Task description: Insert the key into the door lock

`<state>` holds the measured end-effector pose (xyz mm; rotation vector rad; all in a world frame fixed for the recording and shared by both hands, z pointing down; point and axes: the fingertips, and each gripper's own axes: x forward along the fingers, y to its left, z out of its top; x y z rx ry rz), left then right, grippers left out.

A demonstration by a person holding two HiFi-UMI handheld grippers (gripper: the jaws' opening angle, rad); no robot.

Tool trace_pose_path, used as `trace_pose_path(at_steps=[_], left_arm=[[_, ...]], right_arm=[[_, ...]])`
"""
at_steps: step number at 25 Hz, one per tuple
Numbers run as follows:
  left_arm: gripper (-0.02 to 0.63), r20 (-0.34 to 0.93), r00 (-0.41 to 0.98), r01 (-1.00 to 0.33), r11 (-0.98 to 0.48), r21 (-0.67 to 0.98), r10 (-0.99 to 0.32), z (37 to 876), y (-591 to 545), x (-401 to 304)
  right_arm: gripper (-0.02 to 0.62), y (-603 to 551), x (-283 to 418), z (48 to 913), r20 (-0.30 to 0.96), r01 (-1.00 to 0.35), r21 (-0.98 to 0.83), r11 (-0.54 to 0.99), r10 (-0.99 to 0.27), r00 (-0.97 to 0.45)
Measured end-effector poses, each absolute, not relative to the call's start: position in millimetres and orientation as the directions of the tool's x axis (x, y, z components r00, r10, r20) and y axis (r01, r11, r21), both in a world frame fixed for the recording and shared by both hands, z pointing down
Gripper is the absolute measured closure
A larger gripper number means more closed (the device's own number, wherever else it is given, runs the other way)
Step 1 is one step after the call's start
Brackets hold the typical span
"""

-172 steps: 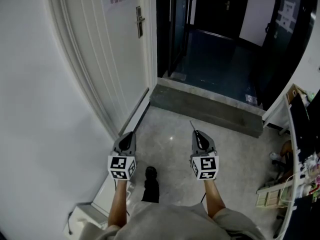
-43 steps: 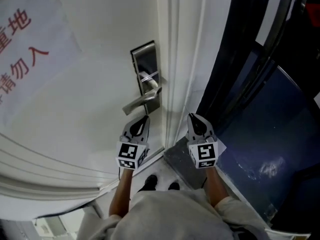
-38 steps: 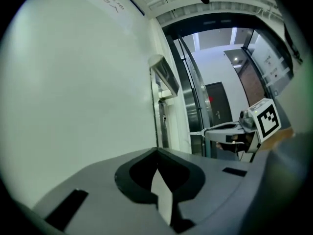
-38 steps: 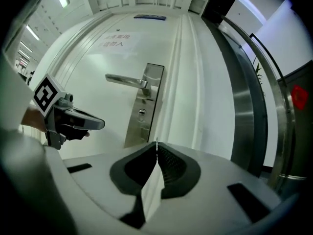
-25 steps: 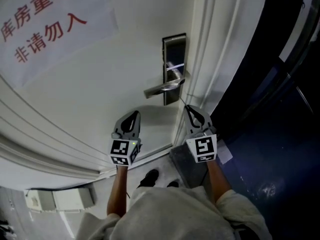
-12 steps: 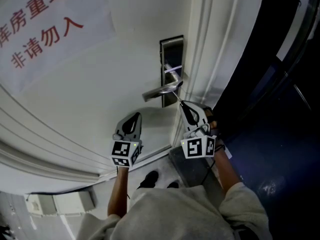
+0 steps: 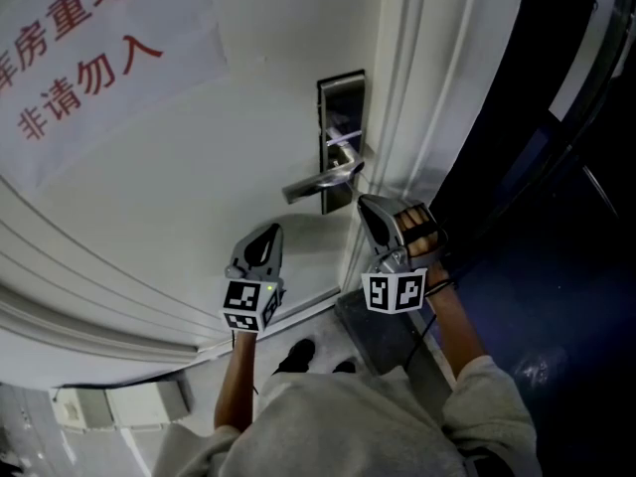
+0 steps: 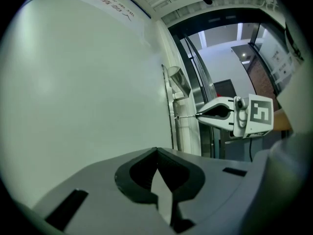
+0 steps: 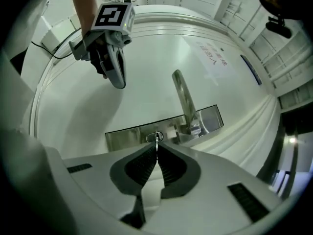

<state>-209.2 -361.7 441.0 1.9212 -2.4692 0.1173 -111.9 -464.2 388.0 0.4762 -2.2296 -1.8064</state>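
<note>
At the right gripper (image 7: 366,205): pinched tight on the key (image 9: 156,143), blade edge-on, tip right at the keyhole (image 9: 155,136) in the steel lock plate (image 7: 341,137), just below the lever handle (image 7: 320,180). Hard to say how deep, if seated at all.

At the left gripper (image 7: 263,237): closed on nothing, hovering near the white door (image 7: 179,207), short of the handle.

Risky from here: pushing with the blade twisted off the slot's line, likely jamming or skating across the plate. Also a narrow hold on a thin key, prone to pivoting between the pads under any side load, then slipping out and dropping. Worth keeping clear of the handle too.
</note>
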Motion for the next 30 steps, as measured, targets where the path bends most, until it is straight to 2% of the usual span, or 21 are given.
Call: trace_pose_path(at_steps=[9, 30], left_arm=[[0.589, 0.048, -0.243, -0.969, 0.241, -0.047, -0.969, 442.7, -364.5, -209.5], [0.589, 0.046, -0.225, -0.974, 0.223, -0.042, -0.973, 442.9, -370.2, -208.4]], right_arm=[[0.566, -464.2, -116.0, 390.7, -0.023, -0.073, 0.991, 0.116, -0.383, -0.923], [0.566, -470.4, -124.9, 387.8, 0.025, -0.028, 0.992, 0.119, -0.418, -0.908]])
